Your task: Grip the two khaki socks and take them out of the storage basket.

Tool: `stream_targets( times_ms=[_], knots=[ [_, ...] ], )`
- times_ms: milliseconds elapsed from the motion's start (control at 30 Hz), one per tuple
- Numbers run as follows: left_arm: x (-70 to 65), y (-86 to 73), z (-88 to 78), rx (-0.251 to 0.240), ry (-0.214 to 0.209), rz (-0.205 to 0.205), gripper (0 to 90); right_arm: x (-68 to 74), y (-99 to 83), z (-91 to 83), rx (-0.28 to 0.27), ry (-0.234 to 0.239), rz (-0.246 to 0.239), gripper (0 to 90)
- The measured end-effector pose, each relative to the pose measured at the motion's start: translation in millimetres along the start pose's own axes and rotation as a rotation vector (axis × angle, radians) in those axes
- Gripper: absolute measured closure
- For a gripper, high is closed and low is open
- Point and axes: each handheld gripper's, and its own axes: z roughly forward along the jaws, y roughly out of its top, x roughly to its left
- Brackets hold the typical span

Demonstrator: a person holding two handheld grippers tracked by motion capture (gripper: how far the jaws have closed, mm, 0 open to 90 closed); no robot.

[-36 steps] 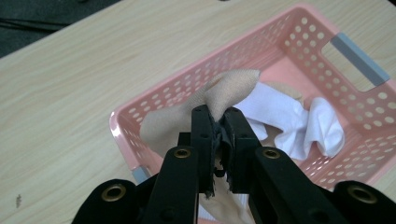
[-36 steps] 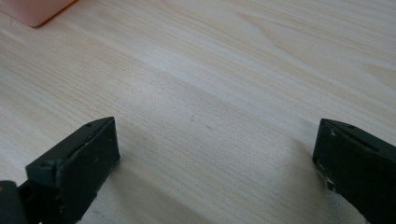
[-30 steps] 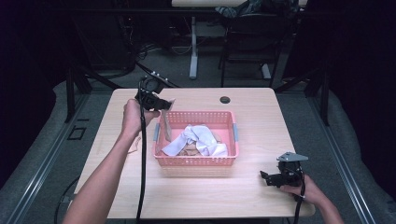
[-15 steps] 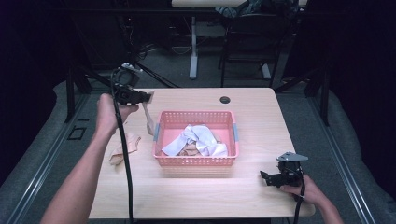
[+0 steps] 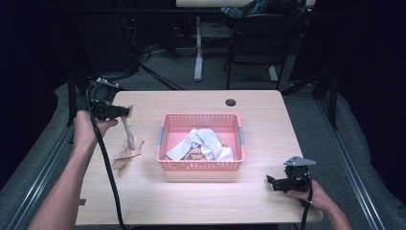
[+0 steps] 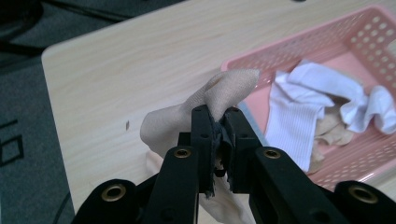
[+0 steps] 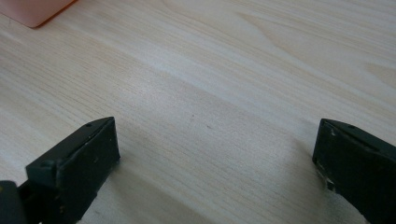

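Sock: the beige sock (image 5: 126,146) hangs from the left gripper (image 5: 125,111) over the desk's left edge, its lower end bunched up on the wood, well clear of the basket.
Left claw: clenched tight on the sock's top end; the left gripper view has fabric (image 6: 219,95) pinched right between both jaws.
Right claw: the right gripper (image 5: 272,181) sits low by the desk's front right corner, released, jaws spread wide over bare wood, nothing in them.
Basket: pink basket (image 5: 200,165) mid-desk, white sock (image 5: 203,142) and more beige stuff piled inside.
Desk: light wood desk (image 5: 191,203), small black cap (image 5: 231,102) near the back edge.
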Motion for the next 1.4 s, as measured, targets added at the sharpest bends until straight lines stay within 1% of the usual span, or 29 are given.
stream_targets(
  times_ms=[67,233,267,400,500,533,567,667,700,767,800,867,900,967,1033,1067,1100,1133,1200,1267,1400],
  knots=[
    [4.7,-9.0,9.6,0.023,-0.004,-0.023,83.7,0.0,0.0,0.0,0.0,0.0,0.0,0.0],
    [17.1,-36.0,40.6,0.092,-0.018,-0.085,83.2,0.0,0.0,0.0,0.0,0.0,0.0,0.0],
    [18.5,-39.6,44.8,0.099,-0.018,-0.097,83.2,0.0,0.0,0.0,0.0,0.0,0.0,0.0],
    [26.8,-58.3,65.8,0.15,-0.023,-0.141,82.7,0.0,0.0,0.0,0.0,0.0,0.0,0.0],
    [32.3,-69.7,77.7,0.179,-0.029,-0.167,81.8,-0.1,0.0,-0.1,0.001,0.0,-0.001,0.0],
    [32.3,-69.7,77.7,0.179,-0.029,-0.167,81.0,0.0,0.0,0.0,0.0,0.0,0.0,0.0],
    [36.0,-77.7,85.6,0.2,-0.034,-0.184,80.1,0.0,0.0,0.0,0.0,0.0,0.0,0.0],
    [38.6,-84.1,91.0,0.212,-0.041,-0.197,77.4,-0.1,0.0,-0.1,0.001,0.0,-0.001,0.0],
    [38.6,-84.1,91.0,0.212,-0.041,-0.197,75.7,-0.1,0.0,-0.1,0.001,0.0,-0.001,0.0],
    [40.1,-86.9,92.8,0.223,-0.046,-0.205,68.1,0.0,0.0,-0.2,0.002,-0.001,-0.001,0.0],
    [39.9,-86.8,92.1,0.219,-0.039,-0.205,64.3,0.0,0.0,-0.2,0.001,-0.001,-0.001,0.0],
    [38.8,-85.4,89.7,0.218,-0.032,-0.2,54.6,0.0,0.0,-0.2,0.002,-0.001,0.0,0.0],
    [38.1,-83.5,86.8,0.218,-0.027,-0.197,46.2,0.0,0.0,-0.2,0.002,-0.001,0.0,0.0],
    [36.8,-80.0,81.1,0.199,-0.022,-0.196,33.5,0.1,0.0,-0.2,0.002,-0.001,0.0,0.0],
    [35.4,-76.2,75.3,0.187,-0.016,-0.189,24.6,0.0,0.0,-0.2,0.002,-0.001,0.0,0.0],
    [35.4,-76.2,75.3,0.187,-0.016,-0.189,22.2,0.0,0.0,-0.2,0.002,-0.001,0.0,0.0],
    [33.2,-71.4,67.8,0.165,-0.014,-0.186,20.4,0.0,0.0,-0.2,0.001,-0.001,0.0,0.0],
    [32.8,-69.6,64.9,0.163,-0.017,-0.181,19.9,0.0,0.0,-0.2,0.002,-0.001,0.0,0.0],
    [31.1,-64.6,57.4,0.14,-0.019,-0.176,17.9,0.1,-0.1,-0.2,0.001,-0.001,0.0,0.0],
    [30.0,-60.2,51.2,0.129,-0.023,-0.169,16.4,0.0,-0.1,-0.2,0.002,-0.001,0.0,0.0],
    [26.5,-49.6,39.0,0.104,-0.014,-0.149,15.0,0.0,-0.1,-0.2,0.002,-0.001,0.0,0.0]
  ],
)
